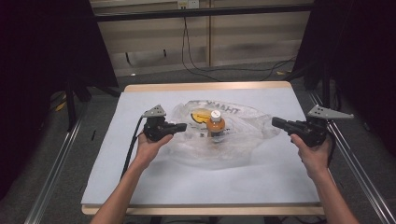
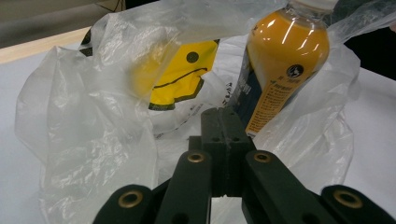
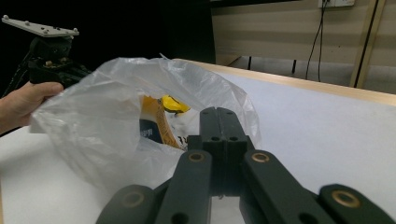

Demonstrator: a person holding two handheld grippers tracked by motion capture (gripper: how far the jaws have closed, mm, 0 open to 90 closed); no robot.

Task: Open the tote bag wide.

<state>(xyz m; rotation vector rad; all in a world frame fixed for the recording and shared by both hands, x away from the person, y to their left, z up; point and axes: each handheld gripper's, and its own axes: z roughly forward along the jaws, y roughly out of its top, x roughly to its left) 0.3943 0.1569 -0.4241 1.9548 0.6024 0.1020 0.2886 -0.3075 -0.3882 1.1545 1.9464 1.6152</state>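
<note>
An orange plastic bottle with a white cap (image 1: 216, 122) stands upright inside a crumpled clear plastic bag (image 1: 243, 135) mid-table, its lower half blurred by film. The left tongs (image 1: 181, 126) and right tongs (image 1: 276, 122), both closed and empty, flank the bag on the white table (image 1: 196, 182).

a lab: black curtains (image 1: 42, 56), aluminium rails (image 1: 56, 168)

Both black tongs, left (image 1: 181, 126) and right (image 1: 276, 122), have brass-ringed pivots, grey three-cornered top plates and trailing black cables.
</note>
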